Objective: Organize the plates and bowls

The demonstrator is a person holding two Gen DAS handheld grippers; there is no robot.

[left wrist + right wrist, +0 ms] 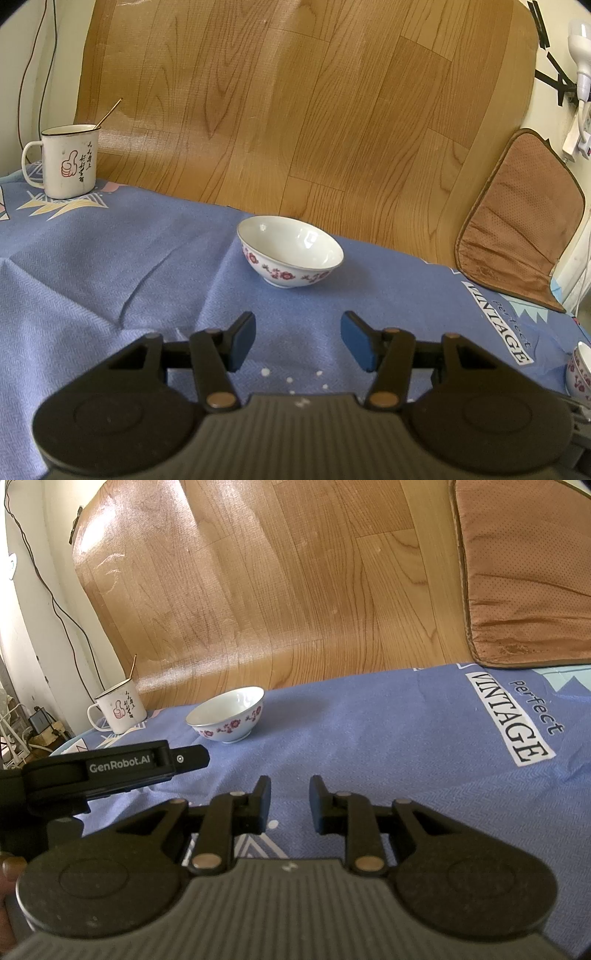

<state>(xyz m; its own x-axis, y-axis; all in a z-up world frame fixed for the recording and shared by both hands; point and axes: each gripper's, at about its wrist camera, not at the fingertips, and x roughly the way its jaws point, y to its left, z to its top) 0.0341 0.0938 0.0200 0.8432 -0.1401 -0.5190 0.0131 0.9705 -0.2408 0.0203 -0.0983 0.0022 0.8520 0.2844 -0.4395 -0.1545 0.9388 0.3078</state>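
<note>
Left gripper fingers spread, empty, just short of the floral bowl. Right gripper fingers narrowly parted, holding nothing, well back from that bowl.

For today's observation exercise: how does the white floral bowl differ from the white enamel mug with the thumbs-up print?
The white floral bowl is wide, low and handleless; the white enamel mug is tall, straight-sided and has a handle. The bowl is empty; the mug holds a thin stick. The bowl bears red flowers, the mug a thumbs-up and writing. Both stand upright on the blue cloth.
</note>
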